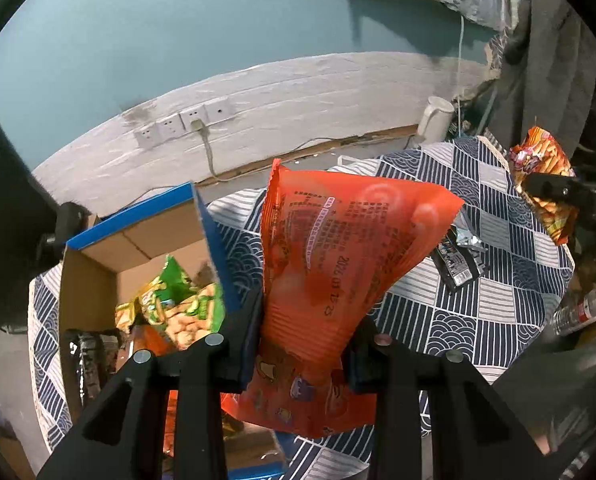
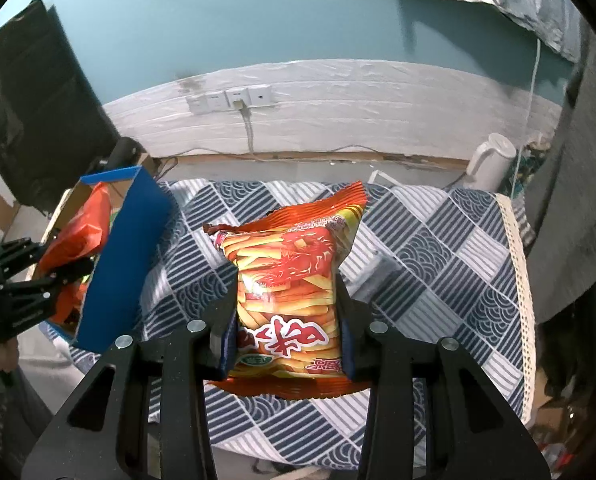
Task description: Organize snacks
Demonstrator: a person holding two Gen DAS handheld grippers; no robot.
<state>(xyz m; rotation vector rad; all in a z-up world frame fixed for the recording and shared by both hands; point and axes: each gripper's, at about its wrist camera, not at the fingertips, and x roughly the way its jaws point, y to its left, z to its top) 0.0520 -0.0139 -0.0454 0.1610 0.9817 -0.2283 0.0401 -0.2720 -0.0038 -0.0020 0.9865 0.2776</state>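
Jaws of left gripper [image 1: 303, 332] clamping one orange snack bag [image 1: 337, 248], holding it above bench [image 1: 497, 304] beside box. Right gripper [image 2: 286, 300] jaws pinching one fries-print snack bag [image 2: 290, 280] over bench. One blue-edged cardboard box [image 1: 138, 236] containing one green bag [image 1: 182, 304]. One dark packet [image 1: 459, 264] lying farther out on bench.

My left jaws pinched an orange snack bag [image 1: 329, 264] beside the blue-edged cardboard box [image 1: 138, 220] holding a green packet [image 1: 182, 304], while my right jaws clamped a fries-printed packet [image 2: 294, 284] above the table.
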